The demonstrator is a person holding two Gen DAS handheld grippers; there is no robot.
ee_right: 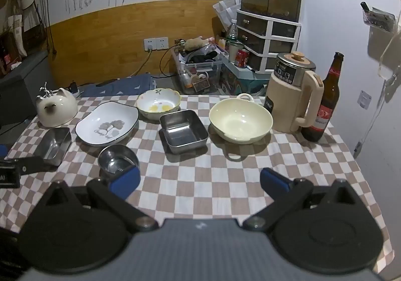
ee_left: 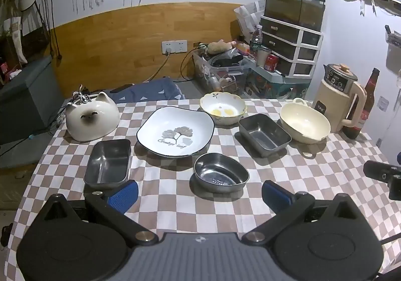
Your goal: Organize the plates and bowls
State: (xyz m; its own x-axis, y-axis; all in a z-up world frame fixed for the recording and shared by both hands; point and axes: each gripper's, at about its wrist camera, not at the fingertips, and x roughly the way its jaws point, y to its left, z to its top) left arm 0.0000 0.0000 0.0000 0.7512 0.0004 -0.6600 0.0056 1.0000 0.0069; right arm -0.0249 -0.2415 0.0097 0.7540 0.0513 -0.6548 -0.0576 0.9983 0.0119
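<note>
The white plate [ee_left: 175,130] reads "Ginkgo leaf" under its leaf drawing.

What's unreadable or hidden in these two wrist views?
- Left wrist view: right gripper cut off by the right edge; its jaws are out of frame.
- Right wrist view: oval steel bowl partly behind a blue finger pad.
- Right wrist view: left steel tray partly behind the other gripper's black body.
- Both views: kettle panel print too small to read.
- Near table edge hidden by each gripper's own body.

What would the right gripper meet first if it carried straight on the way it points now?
Probably the bare checked tablecloth: the open right gripper tilts down at an empty patch. Beyond lies the square metal tray, though depth is hard to judge.
</note>
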